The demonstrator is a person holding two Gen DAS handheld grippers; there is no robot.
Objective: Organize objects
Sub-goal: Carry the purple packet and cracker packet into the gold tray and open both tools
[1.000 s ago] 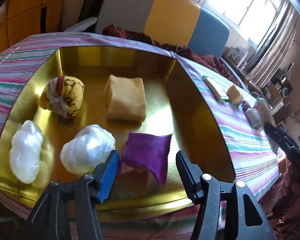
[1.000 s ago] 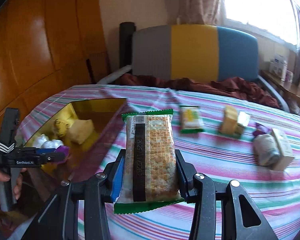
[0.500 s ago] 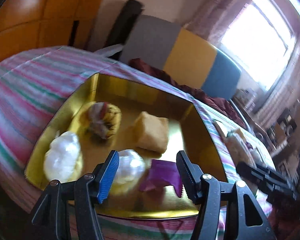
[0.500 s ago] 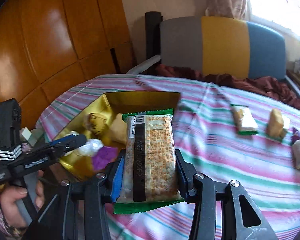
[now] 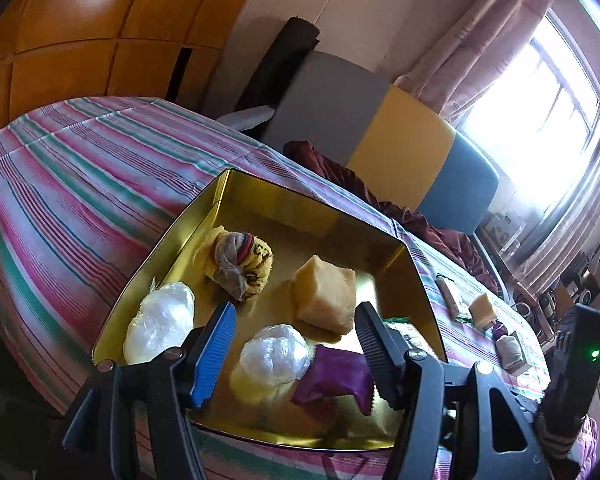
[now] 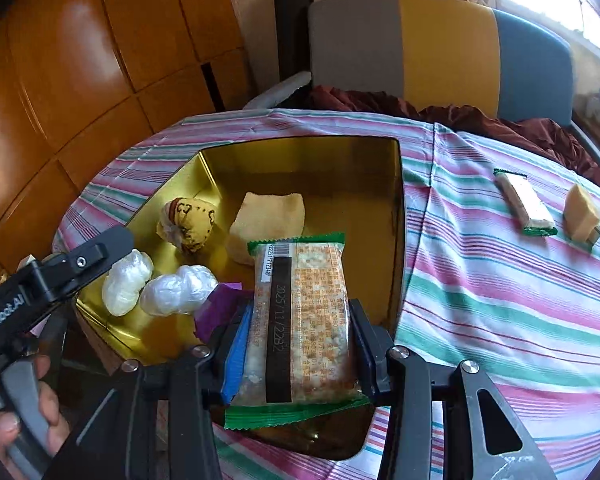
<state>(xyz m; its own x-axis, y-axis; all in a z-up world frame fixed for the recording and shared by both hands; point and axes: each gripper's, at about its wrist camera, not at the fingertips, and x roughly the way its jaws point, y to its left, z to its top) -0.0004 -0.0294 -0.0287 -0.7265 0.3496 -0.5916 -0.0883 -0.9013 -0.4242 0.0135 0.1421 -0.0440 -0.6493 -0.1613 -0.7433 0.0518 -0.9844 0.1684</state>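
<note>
Looking through the left wrist camera, I see my left claw (image 5: 294, 346) above the near end of the gold tin tray (image 5: 216, 204), its jaws opening with nothing pinched between them. The tray sits on the striped tablecloth (image 5: 80, 184) covering the worktop. Inside it I count five items: a yellow patterned bundle (image 5: 240, 264) toward the far left, a tan sponge-like block (image 5: 326, 298) beside it, two white plastic-wrapped lumps (image 5: 160, 322) (image 5: 274, 354) nearer the camera, and a purple pouch (image 5: 334, 376) touching the nearer lump. Beyond the tray's right wall, a green-edged snack bar (image 5: 450, 300), a tan block (image 5: 483, 307) and a pale wrapped item (image 5: 508, 350) lie loose on the cloth. The right claw's black handle (image 5: 574, 364) shows at the right edge.

Through the right wrist camera, my right claw (image 6: 296, 342) is pinching a cracker packet with green edges (image 6: 300, 320) by its long sides, held over the tray's near right portion (image 6: 308, 152) and clear of the floor of the tray. The same five items lie below and to the left. The left claw (image 6: 68, 268) reaches in from the left, gripped by a hand (image 6: 28, 432). To the right, a green-edged snack bar (image 6: 526, 204) and a tan block (image 6: 582, 212) rest on the tablecloth (image 6: 500, 300), well apart from the tray.
</note>
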